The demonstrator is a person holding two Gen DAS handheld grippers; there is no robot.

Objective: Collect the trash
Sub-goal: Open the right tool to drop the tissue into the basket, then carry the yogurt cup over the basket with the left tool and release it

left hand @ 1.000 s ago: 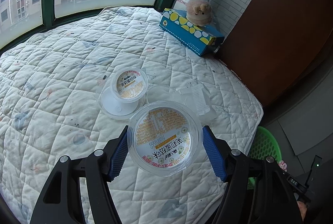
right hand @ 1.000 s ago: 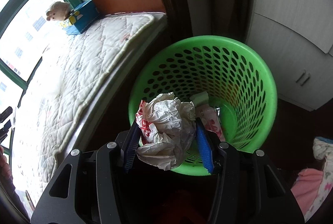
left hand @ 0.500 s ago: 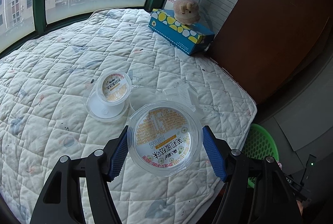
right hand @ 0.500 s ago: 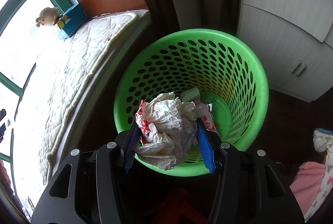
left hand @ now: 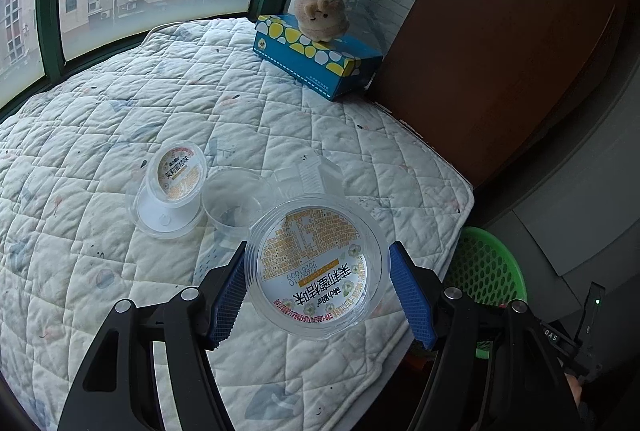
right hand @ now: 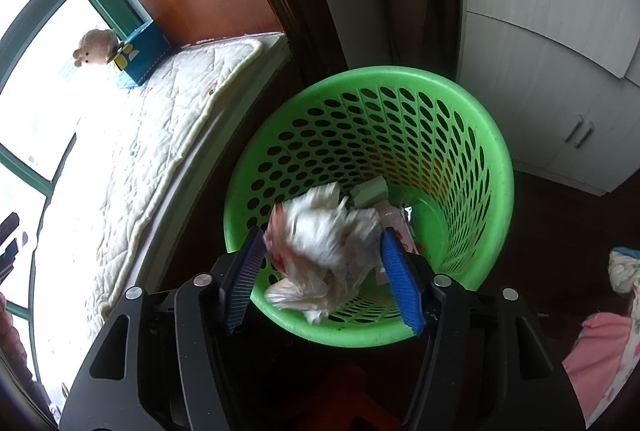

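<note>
Left wrist view: my left gripper (left hand: 316, 289) clamps a clear labelled lid (left hand: 318, 265) between both blue pads, above the quilted mattress (left hand: 100, 135). Only here: a small labelled tub (left hand: 176, 173), an empty clear cup (left hand: 234, 199), a tissue box (left hand: 316, 55).

Right wrist view: my right gripper (right hand: 322, 277), jaws just opening, stands over the green basket (right hand: 496, 167). The crumpled paper wad (right hand: 324, 243), motion-blurred, sits between the pads, apparently released. Only here: basket contents.

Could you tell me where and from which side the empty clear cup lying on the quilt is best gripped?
Grip the clear cup across its round rim, coming from above with one jaw on each side. It sits upright with its mouth open, and the labelled cup crowds its left, so the near and far sides look freer.
</note>
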